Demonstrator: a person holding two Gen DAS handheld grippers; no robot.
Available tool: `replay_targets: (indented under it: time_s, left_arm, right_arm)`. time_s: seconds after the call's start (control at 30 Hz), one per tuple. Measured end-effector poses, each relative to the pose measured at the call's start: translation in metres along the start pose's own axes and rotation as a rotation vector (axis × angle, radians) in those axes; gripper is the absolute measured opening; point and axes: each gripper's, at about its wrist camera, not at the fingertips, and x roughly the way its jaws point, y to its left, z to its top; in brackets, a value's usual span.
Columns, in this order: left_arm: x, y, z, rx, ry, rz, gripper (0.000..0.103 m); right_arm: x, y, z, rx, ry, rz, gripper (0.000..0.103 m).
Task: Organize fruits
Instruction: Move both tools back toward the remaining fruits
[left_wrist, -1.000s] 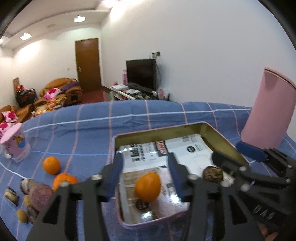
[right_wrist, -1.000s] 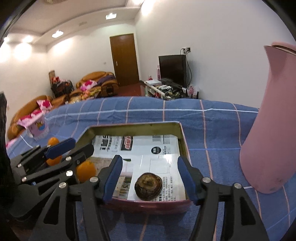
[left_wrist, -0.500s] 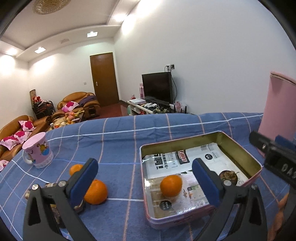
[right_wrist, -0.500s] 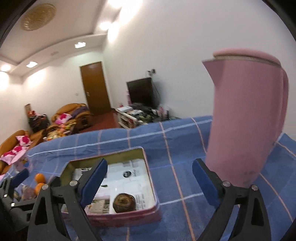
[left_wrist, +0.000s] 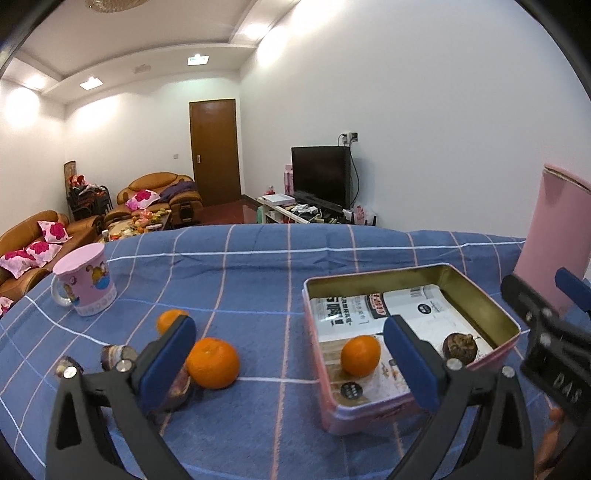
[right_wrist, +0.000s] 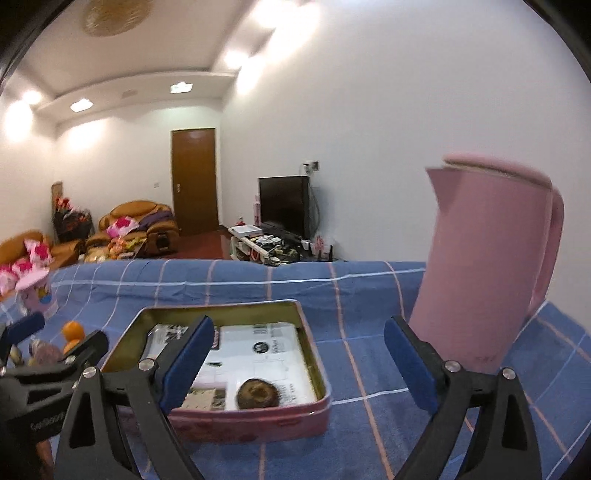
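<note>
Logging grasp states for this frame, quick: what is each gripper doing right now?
Left gripper: open, holding nothing, above the cloth between the loose orange and the tin.
Right gripper: open, holding nothing.

Bright ceiling glare, fisheye-warped edges

The left tool's finger (left_wrist: 168, 363) hides part of a dark fruit (left_wrist: 180, 384); the pink jug (left_wrist: 554, 240) is cut off.
</note>
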Motion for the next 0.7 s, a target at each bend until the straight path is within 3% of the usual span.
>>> replay_targets:
  time_s: [0.23, 0.47, 0.7]
  left_arm:
    - [-0.009, 0.018, -0.006, -0.002, 0.0, 0.01, 0.103]
    - [-0.015, 0.043, -0.01, -0.008, 0.012, 0.03, 0.103]
    - [-0.018, 0.072, -0.014, -0.009, 0.023, 0.054, 0.103]
  right_arm:
    - [-0.007, 0.015, -0.003, 0.005, 0.034, 0.036, 0.094]
    - [0.001, 0.032, -0.007, 0.062, 0.125, 0.131, 0.094]
    - [-0.002, 0.064, -0.011, 0.042, 0.144, 0.19, 0.094]
